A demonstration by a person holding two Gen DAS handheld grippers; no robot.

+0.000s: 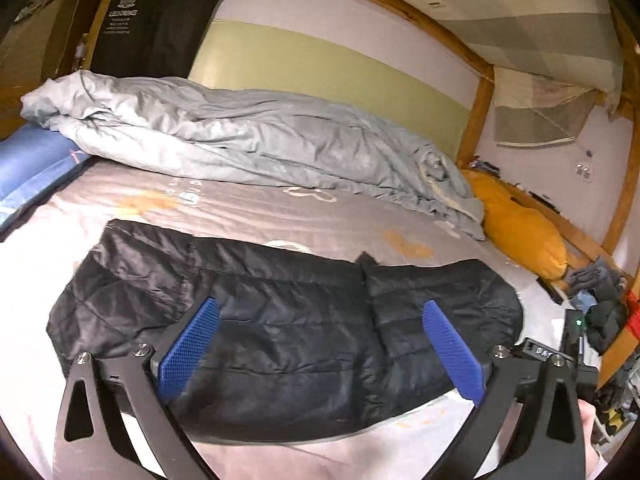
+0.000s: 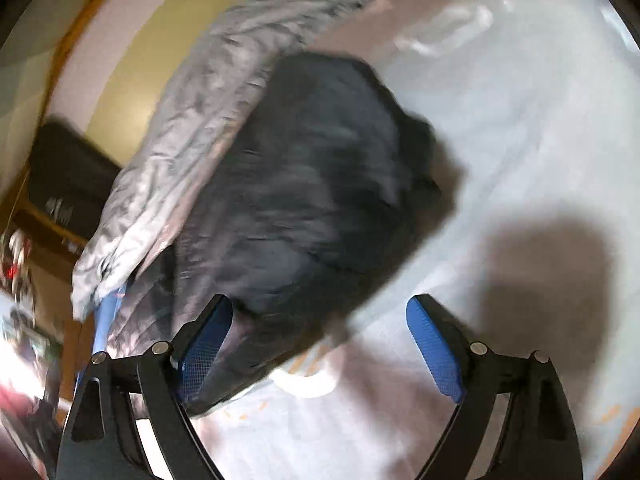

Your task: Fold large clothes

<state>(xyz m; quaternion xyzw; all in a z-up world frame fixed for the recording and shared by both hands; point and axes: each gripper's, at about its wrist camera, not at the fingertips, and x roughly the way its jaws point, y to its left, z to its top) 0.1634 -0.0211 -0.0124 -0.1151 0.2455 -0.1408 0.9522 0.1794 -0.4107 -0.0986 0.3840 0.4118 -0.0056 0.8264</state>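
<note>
A black quilted puffer jacket (image 1: 280, 328) lies flat across the bed sheet (image 1: 36, 280), folded into a long band. My left gripper (image 1: 320, 312) is open above its middle, blue pads apart, holding nothing. The right wrist view is motion-blurred: the same jacket (image 2: 312, 184) lies ahead and left of my right gripper (image 2: 320, 320), which is open and empty over the pale sheet (image 2: 520, 120). Part of the right gripper's body (image 1: 568, 344) shows at the jacket's right end in the left wrist view.
A crumpled grey duvet (image 1: 240, 140) lies along the wall behind the jacket. A yellow pillow (image 1: 520, 228) and a blue one (image 1: 32, 164) sit at the bed's ends. A wooden bed frame (image 1: 480, 108) and piled dark clothes (image 1: 600, 304) are at right.
</note>
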